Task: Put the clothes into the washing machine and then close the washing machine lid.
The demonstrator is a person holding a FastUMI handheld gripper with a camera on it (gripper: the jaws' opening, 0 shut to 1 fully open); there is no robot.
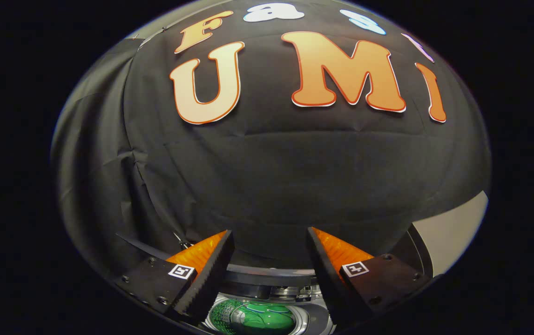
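- The washer [267, 298] is lying below the hand-held gripper, showing in the gap between the two fingers and under their tips; its grey rim is curving across just beneath them.
- A green cloth [255, 320] is sitting inside the drum opening, low between the fingers and a little nearer the left one.
- The lid cannot be made out with any certainty; dark parts at the far rim may belong to it.
- The hand-held gripper [269, 242] is standing wide open, fingers well apart and holding nothing, and is pointing at the booth wall [267, 167] beyond the washer rather than down at it.
- Judgement: with the cloth seemingly in the drum already, the lid step is what remains, and the next move is calling for a tilt downward toward the far rim.
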